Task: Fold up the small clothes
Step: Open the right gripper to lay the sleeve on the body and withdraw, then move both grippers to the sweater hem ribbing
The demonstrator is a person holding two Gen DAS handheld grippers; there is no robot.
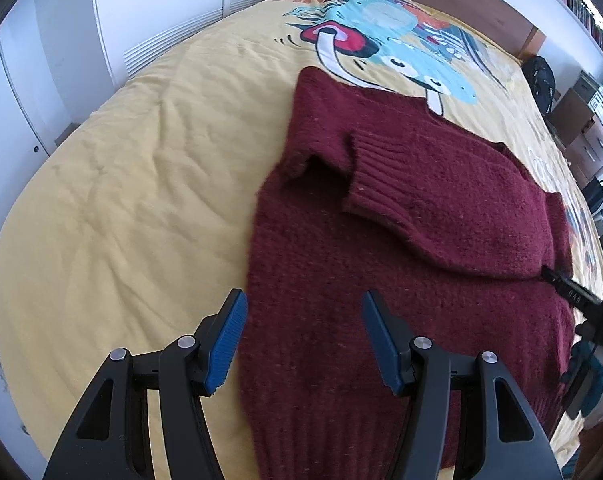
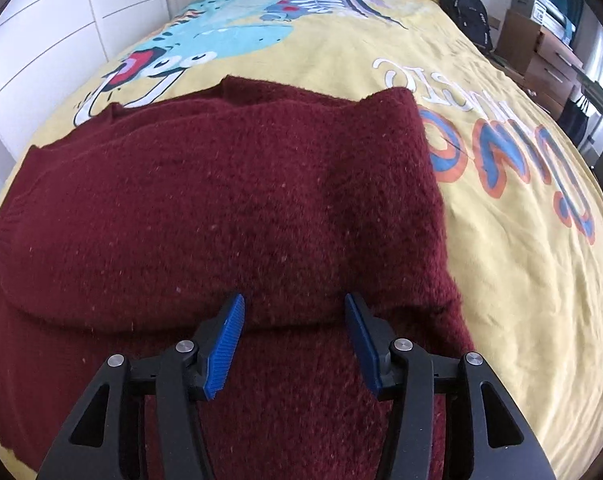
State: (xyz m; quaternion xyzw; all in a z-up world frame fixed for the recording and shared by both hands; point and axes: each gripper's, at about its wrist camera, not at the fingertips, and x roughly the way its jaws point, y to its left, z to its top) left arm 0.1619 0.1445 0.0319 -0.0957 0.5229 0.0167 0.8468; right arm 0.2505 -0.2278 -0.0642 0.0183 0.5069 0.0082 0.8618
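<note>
The maroon sweater [image 1: 381, 240] lies flat on the bed [image 1: 121, 200], its long axis running away from both tools. The left tool [image 1: 303, 334] hangs released over the hem's left edge; the right tool [image 2: 294, 334] — also spread, empty — hovers above the folded-in sleeve [image 2: 221, 208]. Thick, fuzzy knit with ribbed cuffs — likely to grip well.

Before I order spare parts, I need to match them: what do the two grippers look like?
Both look alike. The left gripper and right gripper each have matte black angular linkage arms with triangular cut-outs, round silver pivot pins at the joints, and two jaws faced with blue ribbed pads. No cables or sleeves show on them.
</note>
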